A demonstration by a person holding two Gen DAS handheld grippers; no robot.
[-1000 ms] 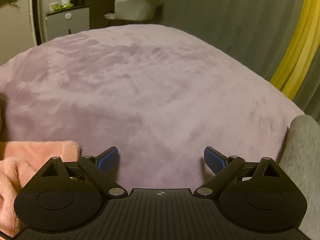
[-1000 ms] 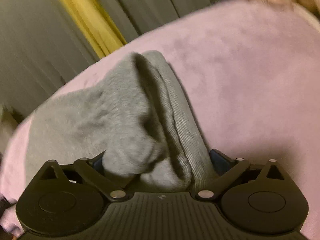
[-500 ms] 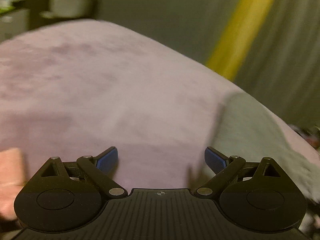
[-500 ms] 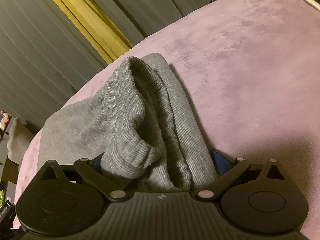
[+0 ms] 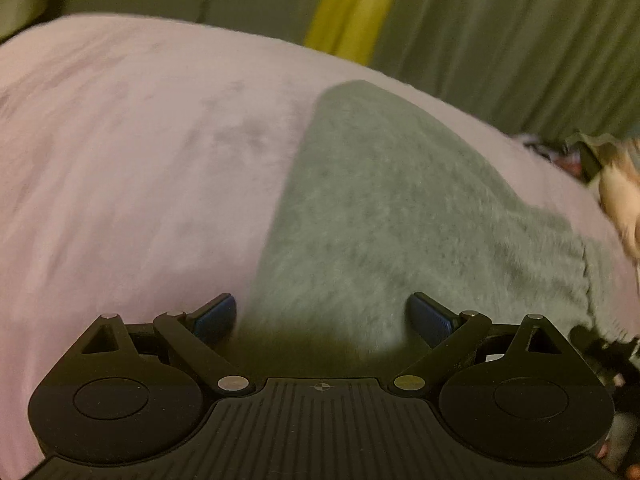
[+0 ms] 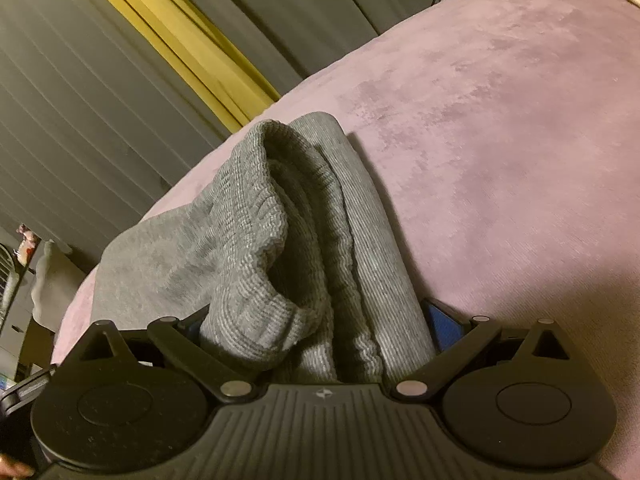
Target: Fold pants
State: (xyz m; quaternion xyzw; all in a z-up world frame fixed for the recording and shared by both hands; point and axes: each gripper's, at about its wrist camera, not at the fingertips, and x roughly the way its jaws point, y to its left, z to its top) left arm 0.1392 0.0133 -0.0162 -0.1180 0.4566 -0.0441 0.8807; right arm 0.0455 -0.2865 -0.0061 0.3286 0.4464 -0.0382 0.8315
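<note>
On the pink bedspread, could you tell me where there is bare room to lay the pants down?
The bedspread is bare left of the grey pants, toward the curtains. The right gripper is crowded, clamping bunched fabric; the left gripper hangs open.

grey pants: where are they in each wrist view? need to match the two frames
Left wrist: grey pants lie flat, centre to right, running between the open left gripper fingers.
Right wrist: ribbed bunch at lower centre, clamped in the right gripper, flat part trailing left.
Shared landmark: yellow curtain stripe behind the pink blanket.
</note>
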